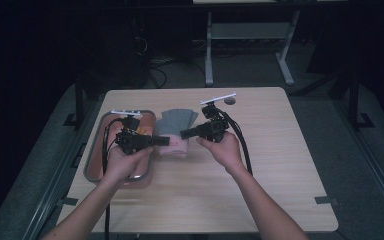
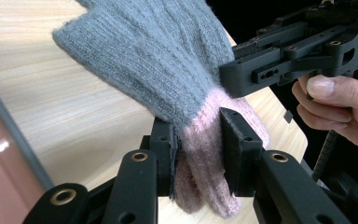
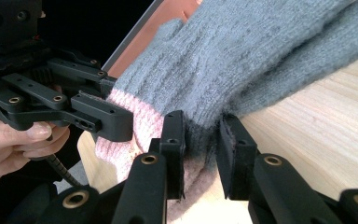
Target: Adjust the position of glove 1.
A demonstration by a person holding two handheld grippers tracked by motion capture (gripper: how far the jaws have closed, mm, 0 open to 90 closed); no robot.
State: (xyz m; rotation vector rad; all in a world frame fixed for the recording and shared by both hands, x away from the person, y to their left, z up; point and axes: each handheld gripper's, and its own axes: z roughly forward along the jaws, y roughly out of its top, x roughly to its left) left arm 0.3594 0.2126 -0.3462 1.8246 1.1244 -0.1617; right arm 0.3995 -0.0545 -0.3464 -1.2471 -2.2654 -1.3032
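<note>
A knit glove (image 1: 178, 121) with grey fingers and a pink cuff lies mid-table, its cuff end lifted between both grippers. In the left gripper view my left gripper (image 2: 198, 128) is shut on the glove (image 2: 158, 60) at the pink cuff. My right gripper (image 3: 200, 133) is shut on the glove (image 3: 247, 56) where grey meets pink. The two grippers face each other from either side: the left gripper (image 1: 163, 141) comes from the left, the right gripper (image 1: 184, 133) from the right. The glove's fingers rest on the wood.
A pinkish tray with a grey rim (image 1: 92, 155) sits at the table's left, right under my left hand. A small round object (image 1: 230, 101) lies near the far edge. The wooden table (image 1: 280, 165) stretches out to the right and front.
</note>
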